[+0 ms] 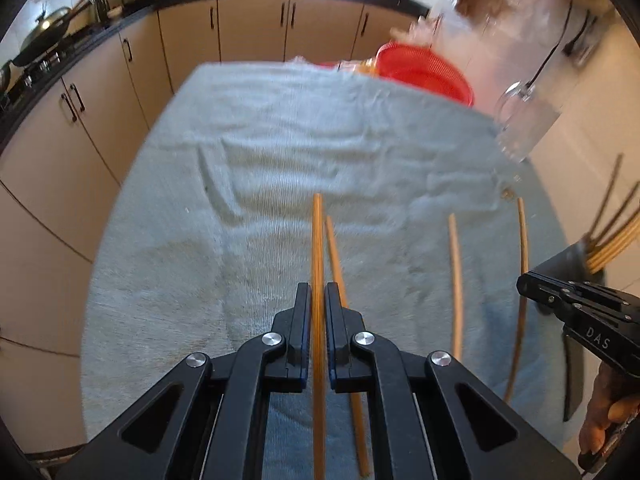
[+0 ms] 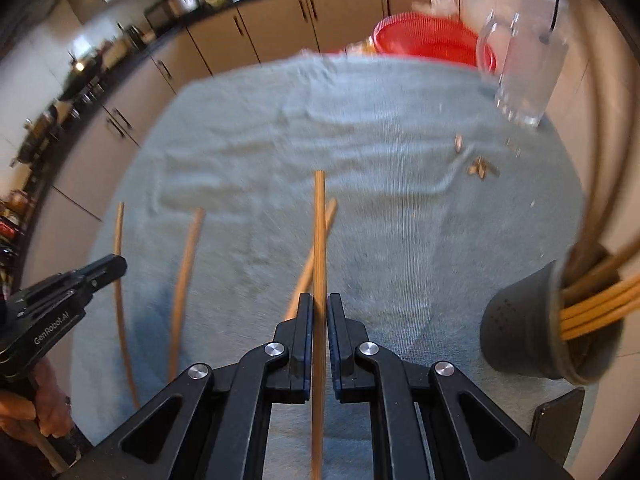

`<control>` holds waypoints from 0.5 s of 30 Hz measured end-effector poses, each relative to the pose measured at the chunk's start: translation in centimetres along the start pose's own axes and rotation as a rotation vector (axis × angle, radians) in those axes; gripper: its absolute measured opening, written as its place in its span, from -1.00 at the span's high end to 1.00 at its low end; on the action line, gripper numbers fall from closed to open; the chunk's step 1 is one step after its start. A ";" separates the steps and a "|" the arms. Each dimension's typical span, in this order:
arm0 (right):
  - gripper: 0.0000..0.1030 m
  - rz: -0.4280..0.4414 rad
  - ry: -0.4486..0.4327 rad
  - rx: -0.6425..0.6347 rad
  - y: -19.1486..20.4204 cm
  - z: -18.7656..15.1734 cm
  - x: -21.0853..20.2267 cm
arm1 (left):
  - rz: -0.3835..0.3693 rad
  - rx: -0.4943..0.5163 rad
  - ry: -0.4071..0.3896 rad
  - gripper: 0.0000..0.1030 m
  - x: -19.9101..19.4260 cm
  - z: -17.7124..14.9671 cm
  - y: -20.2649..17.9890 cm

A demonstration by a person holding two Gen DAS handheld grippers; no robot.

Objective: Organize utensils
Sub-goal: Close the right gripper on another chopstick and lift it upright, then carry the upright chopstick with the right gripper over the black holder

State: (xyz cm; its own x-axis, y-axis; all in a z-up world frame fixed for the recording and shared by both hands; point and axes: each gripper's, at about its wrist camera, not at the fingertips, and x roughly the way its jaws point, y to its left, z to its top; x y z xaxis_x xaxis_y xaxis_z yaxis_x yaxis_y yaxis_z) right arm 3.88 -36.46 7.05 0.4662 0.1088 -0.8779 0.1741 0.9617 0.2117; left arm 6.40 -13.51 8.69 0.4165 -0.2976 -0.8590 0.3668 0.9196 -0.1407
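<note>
My left gripper [image 1: 318, 292] is shut on a wooden chopstick [image 1: 317, 240] that runs along its jaws. A second chopstick [image 1: 335, 256] lies on the cloth just under it. Two more chopsticks [image 1: 456, 280] [image 1: 522, 272] lie to the right. My right gripper [image 2: 319, 304] is shut on another chopstick [image 2: 319, 232], above one lying chopstick [image 2: 312, 256]. The dark grey holder [image 2: 520, 320] at the right stands tilted and holds several chopsticks [image 2: 592, 308]; it also shows in the left wrist view [image 1: 576, 256]. The right gripper appears in the left wrist view [image 1: 528, 284], the left gripper in the right wrist view [image 2: 116, 266].
A light blue cloth [image 1: 280, 140] covers the table. A red basket [image 1: 424, 68] sits at the far edge and a clear glass mug [image 2: 524, 76] stands at the far right. Small crumbs [image 2: 480, 168] lie near the mug. Beige kitchen cabinets [image 1: 248, 28] stand beyond.
</note>
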 end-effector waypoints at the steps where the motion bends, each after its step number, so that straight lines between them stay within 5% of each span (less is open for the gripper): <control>1: 0.85 0.005 -0.022 -0.004 0.2 -0.2 -0.8 | -0.009 0.004 -0.012 0.88 -0.6 -0.1 0.0; 15: 0.85 0.038 -0.198 0.027 0.3 -3.1 -8.7 | -0.031 -0.011 -0.132 0.88 -7.4 -0.7 -0.7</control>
State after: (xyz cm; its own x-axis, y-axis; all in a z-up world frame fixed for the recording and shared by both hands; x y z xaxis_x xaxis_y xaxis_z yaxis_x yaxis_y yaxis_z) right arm -2.79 -36.37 13.44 0.6337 0.0912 -0.7682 0.1751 0.9503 0.2573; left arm 2.42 -11.79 14.82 0.5111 -0.3560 -0.7823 0.3721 0.9121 -0.1719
